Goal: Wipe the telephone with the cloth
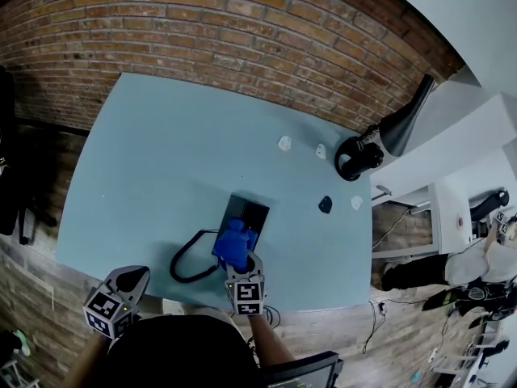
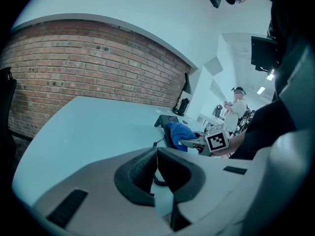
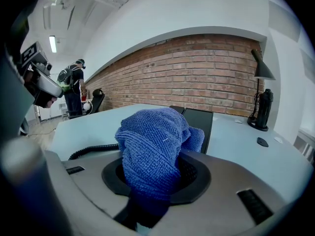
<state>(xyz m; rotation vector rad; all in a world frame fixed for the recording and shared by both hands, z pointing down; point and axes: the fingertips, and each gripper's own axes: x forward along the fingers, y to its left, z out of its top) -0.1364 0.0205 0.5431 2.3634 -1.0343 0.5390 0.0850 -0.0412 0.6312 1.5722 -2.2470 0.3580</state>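
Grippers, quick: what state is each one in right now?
Left gripper: jaws together, nothing between them.
Right gripper: jaws closed on the blue cloth.

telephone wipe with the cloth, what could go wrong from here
1. Nothing holds the telephone: the left gripper hangs shut and empty near the table edge, so a wiping push may slide it.
2. The cord loops right beside the right gripper; it could snag.
3. The cloth is clamped as a tight wad, so it may cover little surface.
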